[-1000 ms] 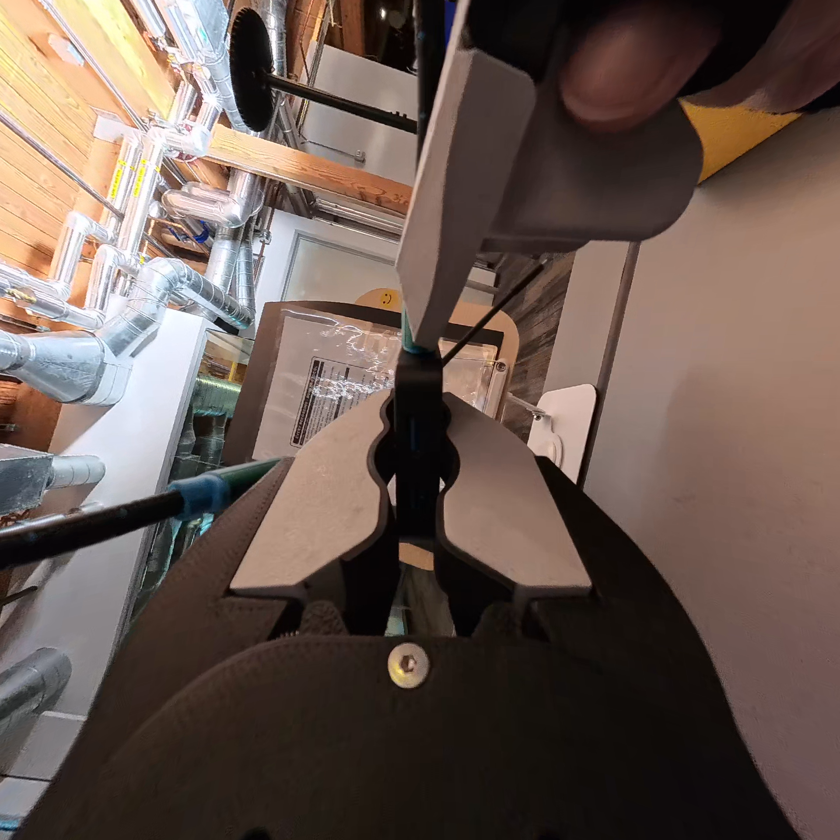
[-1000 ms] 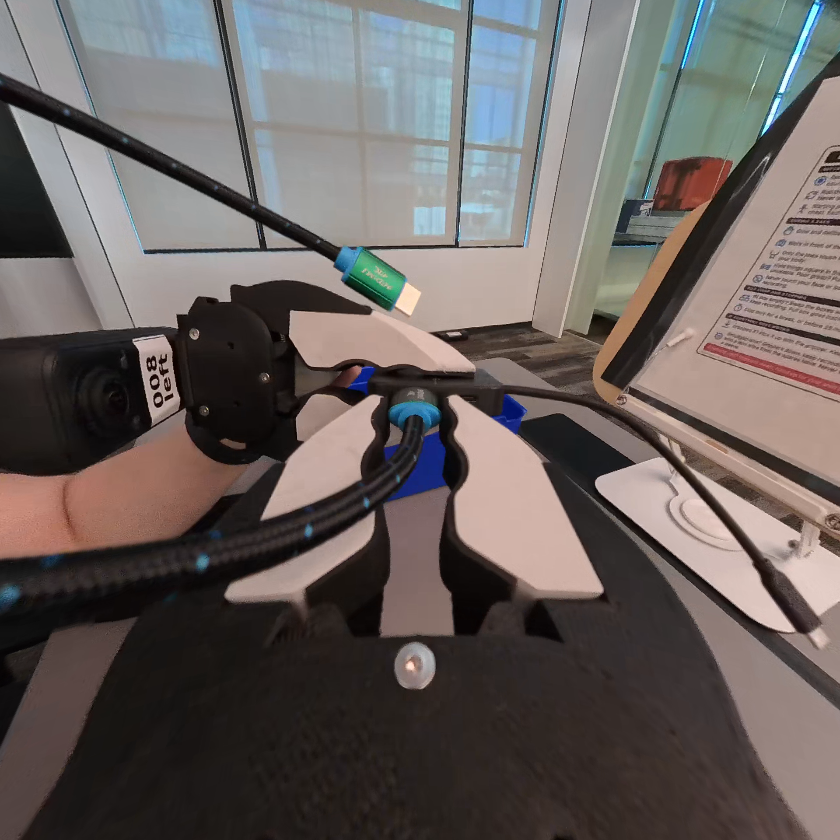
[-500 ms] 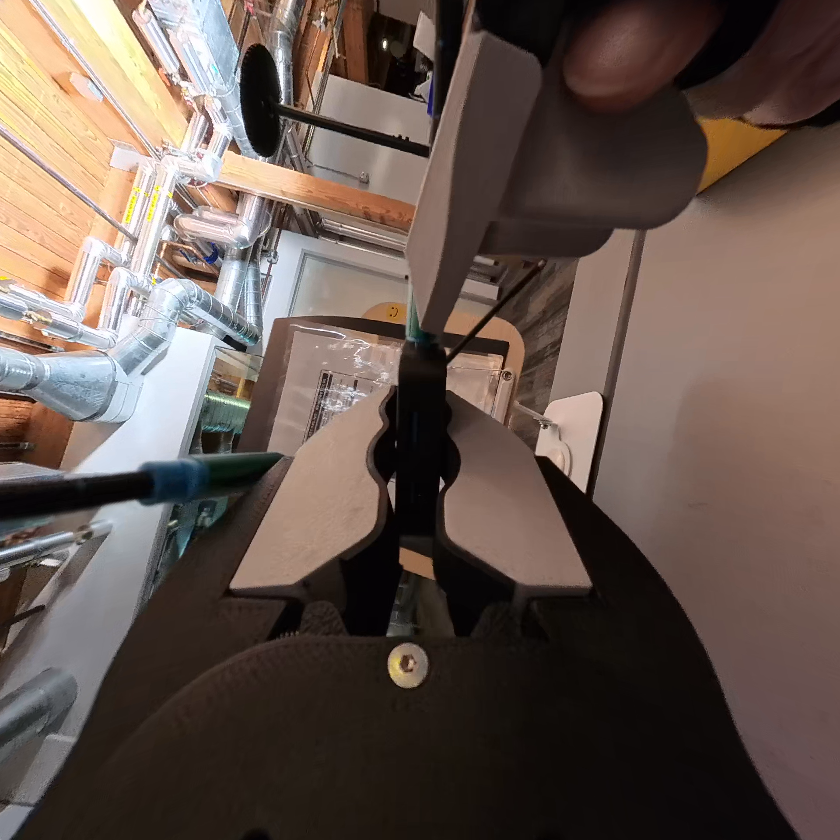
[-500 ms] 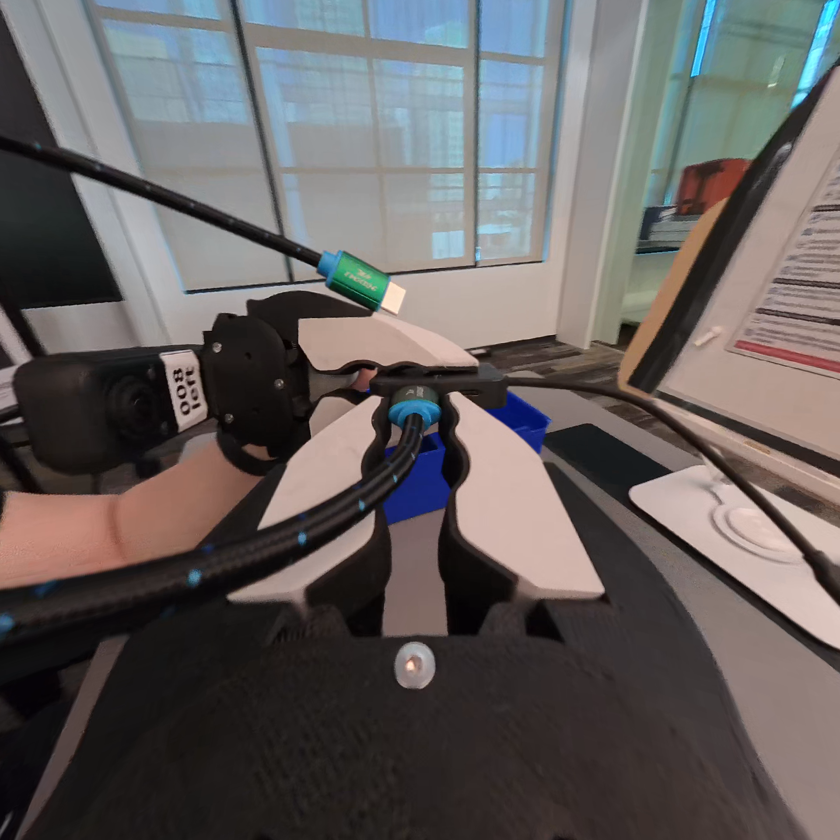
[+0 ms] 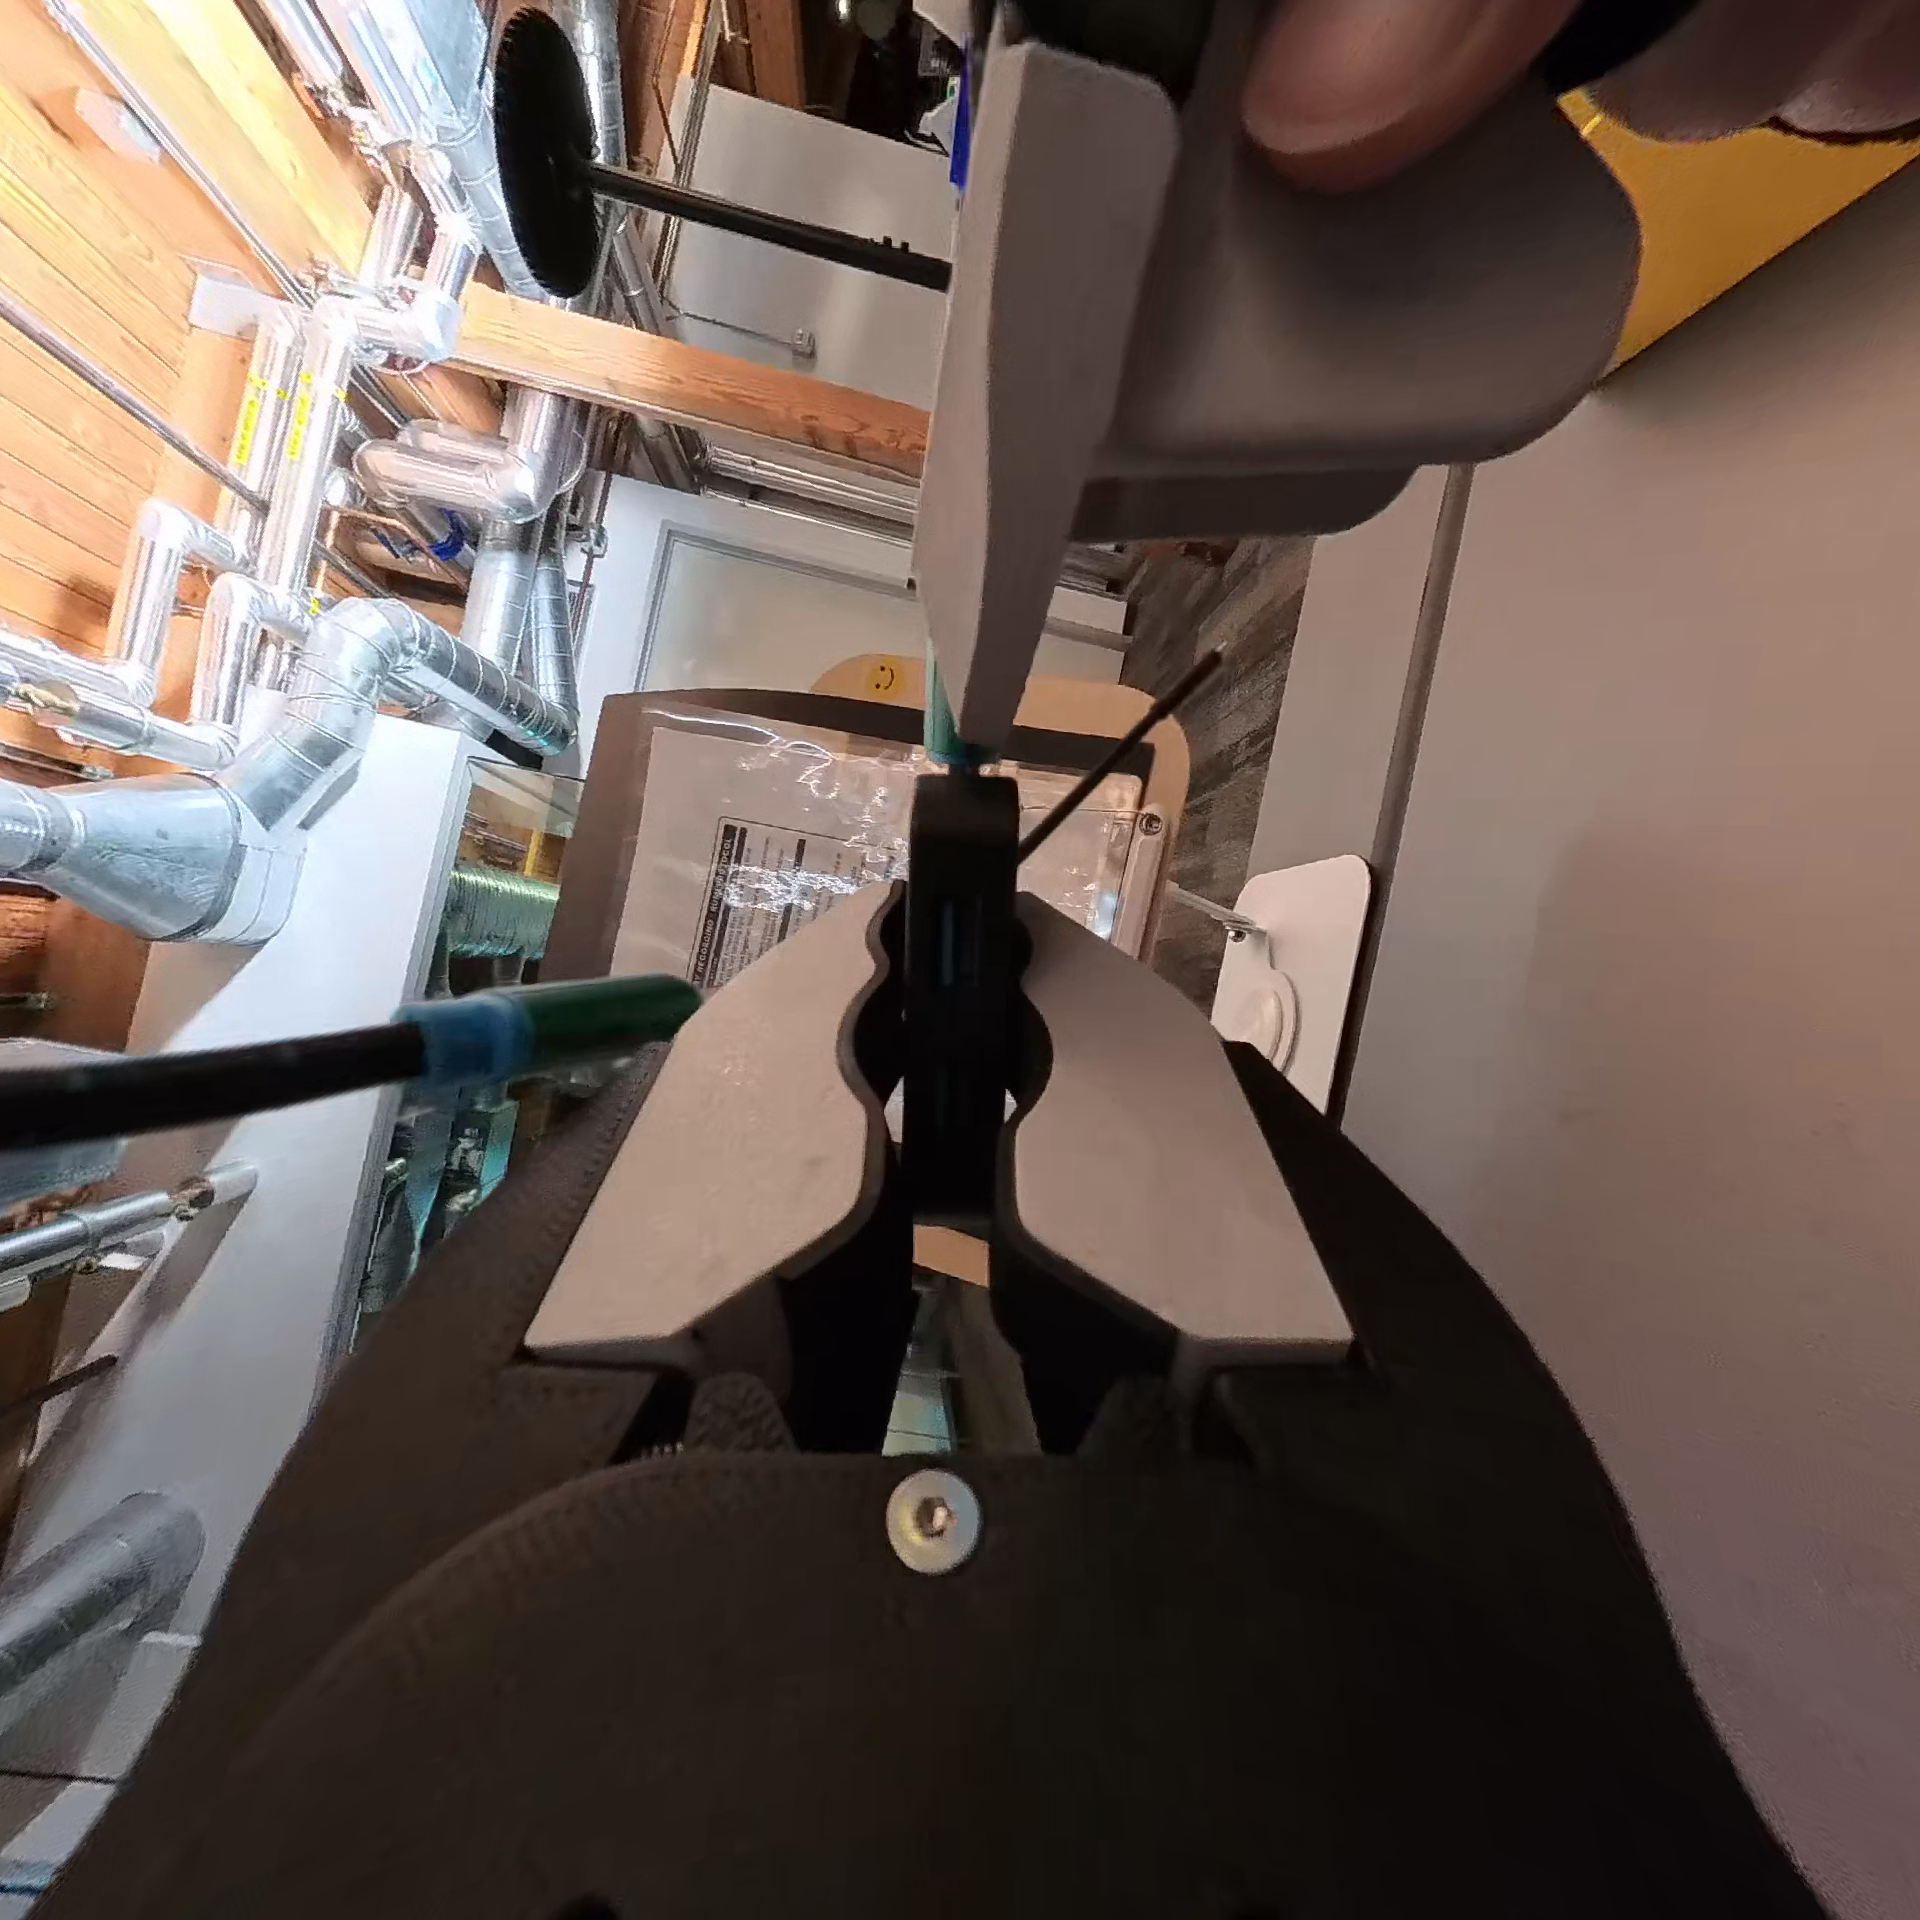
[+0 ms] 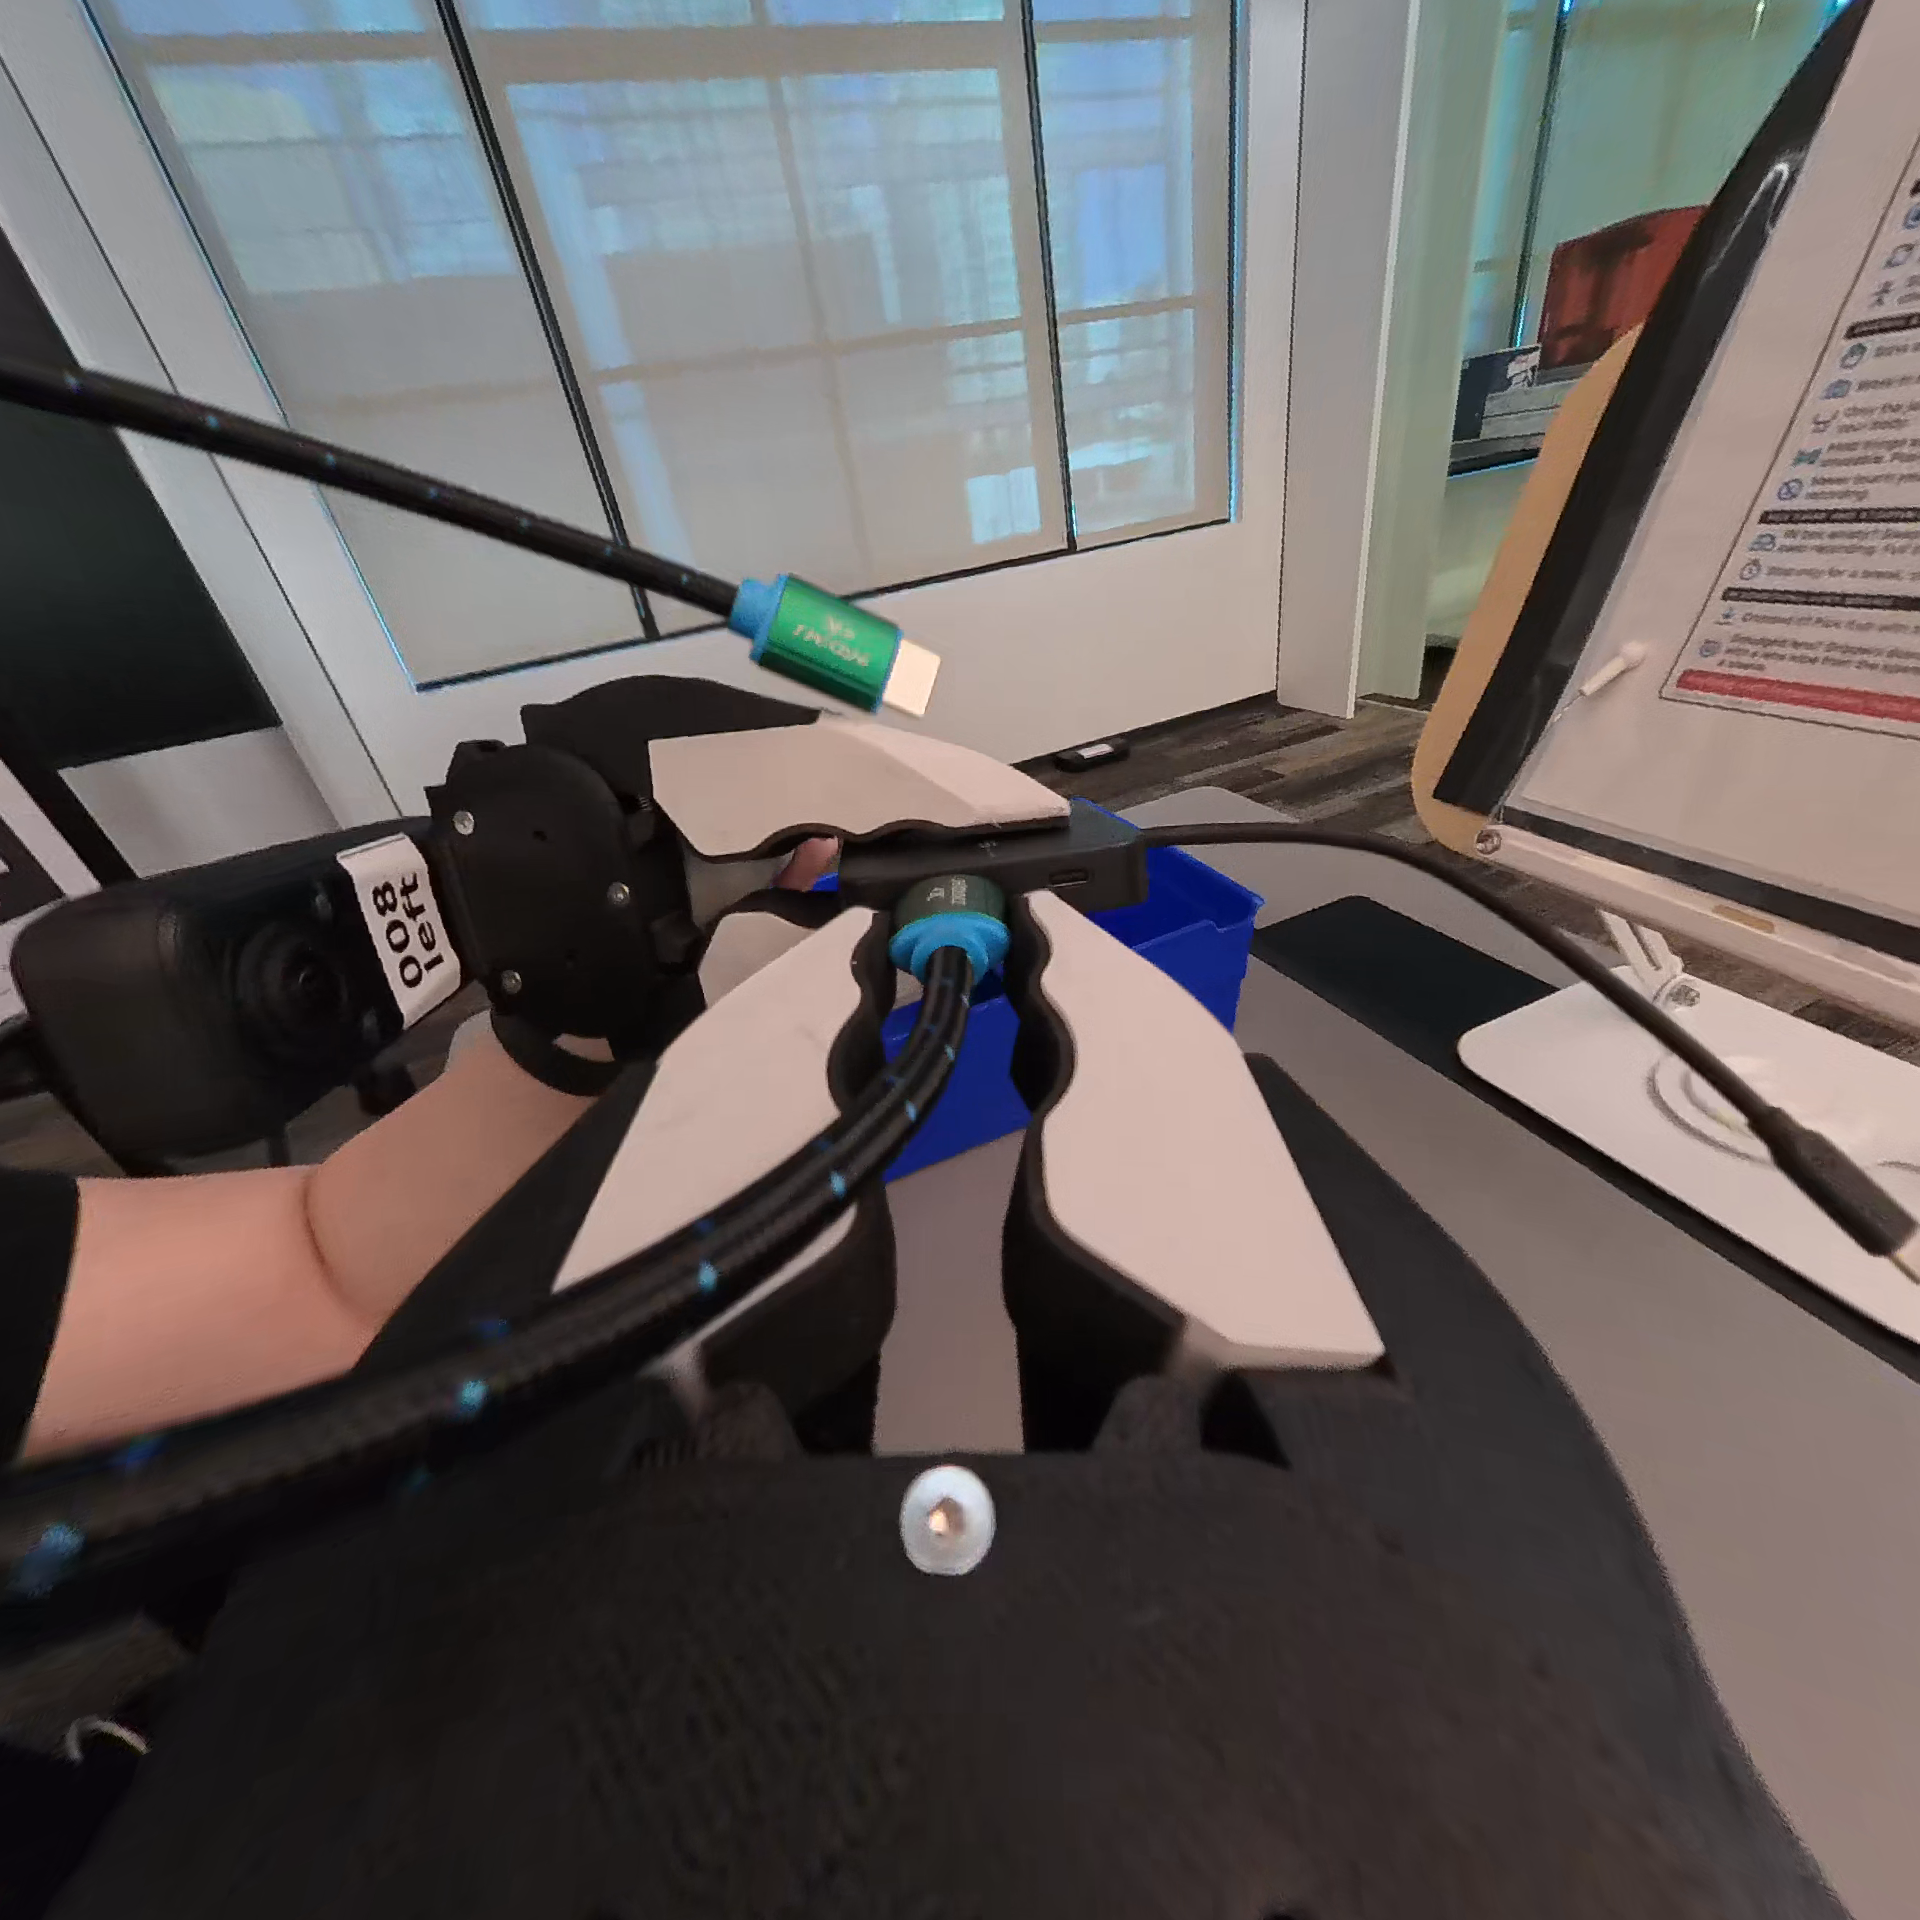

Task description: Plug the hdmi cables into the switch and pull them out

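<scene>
So the left gripper (image 5: 958, 997) is clamped on the black switch (image 5: 960, 997), holding it up off the desk (image 6: 1621, 1475). The right gripper (image 6: 951, 940) is pinched around the green plug (image 6: 943, 902) of one hdmi cable (image 6: 727, 1236), which sits in the near edge of the switch. A second hdmi cable (image 6: 831, 642) with a green plug hangs loose in the air just above the left gripper, not plugged in. There's a blue bin (image 6: 1184, 935) just behind the switch, and a thin black lead (image 6: 1558, 935) runs from the switch off to the right.
</scene>
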Motion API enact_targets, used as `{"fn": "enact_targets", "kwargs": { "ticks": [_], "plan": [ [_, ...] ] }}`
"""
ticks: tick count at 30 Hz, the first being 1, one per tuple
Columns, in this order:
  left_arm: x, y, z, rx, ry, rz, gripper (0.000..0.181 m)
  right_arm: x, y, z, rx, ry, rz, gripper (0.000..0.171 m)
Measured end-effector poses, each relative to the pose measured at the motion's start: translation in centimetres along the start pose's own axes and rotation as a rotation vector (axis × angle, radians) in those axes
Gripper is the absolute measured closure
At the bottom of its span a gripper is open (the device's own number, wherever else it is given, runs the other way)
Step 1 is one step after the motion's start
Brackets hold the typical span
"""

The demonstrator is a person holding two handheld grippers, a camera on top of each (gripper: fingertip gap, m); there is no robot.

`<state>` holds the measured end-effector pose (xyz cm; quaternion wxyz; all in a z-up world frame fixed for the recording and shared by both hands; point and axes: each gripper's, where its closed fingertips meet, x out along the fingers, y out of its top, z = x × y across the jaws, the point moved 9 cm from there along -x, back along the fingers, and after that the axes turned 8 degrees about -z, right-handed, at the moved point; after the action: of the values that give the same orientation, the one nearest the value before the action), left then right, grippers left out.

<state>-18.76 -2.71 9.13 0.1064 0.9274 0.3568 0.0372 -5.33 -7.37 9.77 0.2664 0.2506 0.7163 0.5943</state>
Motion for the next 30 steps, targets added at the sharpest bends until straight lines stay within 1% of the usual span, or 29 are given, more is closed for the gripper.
{"fn": "enact_targets", "kwargs": {
  "ticks": [3, 5, 6, 7, 8, 9, 11, 12, 13, 14, 16, 18, 21, 23, 25, 27, 30],
  "plan": [
    [-0.3, -0.1, -0.2, 0.02, 0.01, 0.018, 0.168, -0.5, 0.4, 0.2, 0.007, 0.079, -0.031, 0.149],
    [0.2, -2.5, -0.8, 0.038, 0.03, -0.166, 0.168, -3.1, 1.9, 1.2, 0.083, 0.135, 0.088, 0.149],
    [0.1, -4.0, -1.3, 0.015, 0.03, -0.188, 0.168, -4.8, 2.7, 1.8, 0.103, 0.166, 0.111, 0.149],
    [-0.4, -4.9, -1.9, -0.036, 0.026, -0.169, 0.167, -6.3, 3.3, 2.3, 0.111, 0.189, 0.078, 0.149],
    [-1.0, -5.2, -2.6, -0.086, 0.008, -0.145, 0.168, -7.9, 3.7, 2.8, 0.099, 0.149, 0.042, 0.149],
    [-1.6, -5.1, -3.2, -0.122, -0.009, -0.118, 0.168, -9.7, 4.2, 3.2, 0.059, 0.066, -0.012, 0.149],
    [-2.4, -4.8, -3.9, -0.185, -0.029, -0.059, 0.169, -14.0, 4.7, 3.6, 0.012, -0.051, -0.146, 0.149],
    [-2.6, -4.5, -4.1, -0.203, -0.046, -0.042, 0.168, -16.4, 4.2, 3.8, 0.033, -0.113, -0.243, 0.149],
    [-2.8, -4.3, -4.1, -0.207, -0.056, -0.038, 0.168, -18.7, 3.5, 4.0, 0.059, -0.169, -0.305, 0.149],
    [-2.9, -4.1, -4.1, -0.196, -0.054, -0.042, 0.168, -21.0, 2.8, 4.2, 0.103, -0.209, -0.336, 0.149],
    [-2.7, -4.0, -3.8, -0.16, -0.066, -0.068, 0.168, -25.3, 1.1, 5.1, 0.195, -0.399, -0.403, 0.149],
    [-2.4, -3.8, -3.4, -0.137, -0.081, -0.091, 0.168, -28.4, -1.1, 5.8, 0.307, -0.524, -0.489, 0.149],
    [-2.0, -3.4, -2.8, -0.129, -0.117, -0.092, 0.168, -30.6, -4.1, 7.4, 0.483, -0.583, -0.597, 0.149],
    [-1.9, -3.1, -2.5, -0.115, -0.129, -0.098, 0.168, -31.3, -6.4, 8.9, 0.648, -0.663, -0.727, 0.149],
    [-1.8, -3.0, -2.3, -0.104, -0.138, -0.113, 0.168, -30.8, -8.7, 10.1, 0.741, -0.608, -0.876, 0.149],
    [-1.8, -2.9, -2.2, -0.1, -0.143, -0.116, 0.168, -30.0, -10.5, 11.5, 0.79, -0.544, -0.973, 0.149],
    [-1.8, -2.9, -2.1, -0.105, -0.156, -0.117, 0.168, -29.7, -12.6, 13.4, 0.868, -0.504, -1.003, 0.149]
  ]
}}
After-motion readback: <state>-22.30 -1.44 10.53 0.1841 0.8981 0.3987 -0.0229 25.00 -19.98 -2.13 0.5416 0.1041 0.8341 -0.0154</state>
